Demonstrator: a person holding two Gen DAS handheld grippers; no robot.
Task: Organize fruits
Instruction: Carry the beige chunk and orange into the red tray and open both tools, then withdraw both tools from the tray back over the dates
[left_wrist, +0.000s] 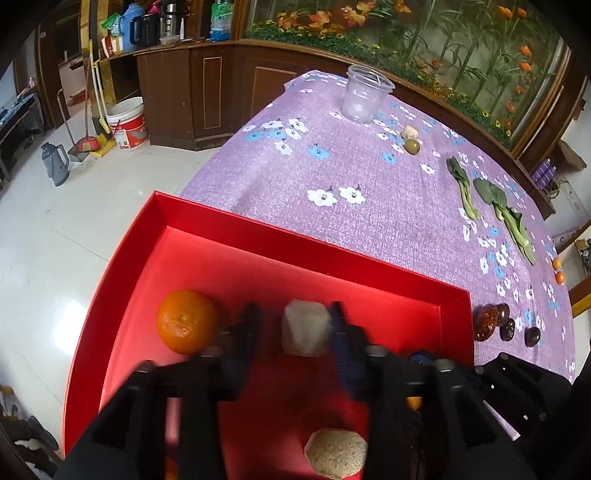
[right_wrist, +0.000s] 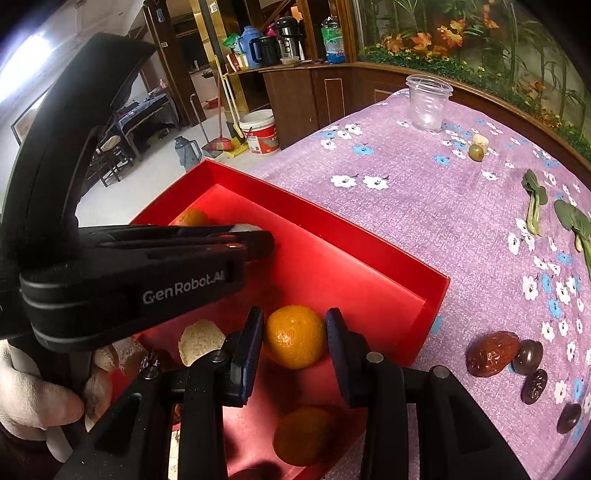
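Observation:
A red tray (left_wrist: 317, 242) (right_wrist: 332, 221) lies on the purple flowered cloth. My left gripper (left_wrist: 295, 325) hangs over it, jaws spread, with a pale white chunk (left_wrist: 304, 326) between them, touching the right finger only. An orange (left_wrist: 184, 319) lies left of it and a beige slice (left_wrist: 336, 450) lies nearer. My right gripper (right_wrist: 295, 332) is open around an orange (right_wrist: 295, 336) in the tray, fingers not pressing it. A second orange (right_wrist: 304, 435) lies below. The left gripper's body (right_wrist: 129, 280) crosses the right wrist view.
On the cloth: red dates and dark fruits (right_wrist: 517, 362) (left_wrist: 495, 323), a green fruit (left_wrist: 412, 146) (right_wrist: 476, 152), a clear plastic cup (left_wrist: 365, 94) (right_wrist: 428, 103), green leaves (left_wrist: 506, 218) (right_wrist: 535, 203), two small oranges (left_wrist: 558, 271). The table edge drops to the floor on the left.

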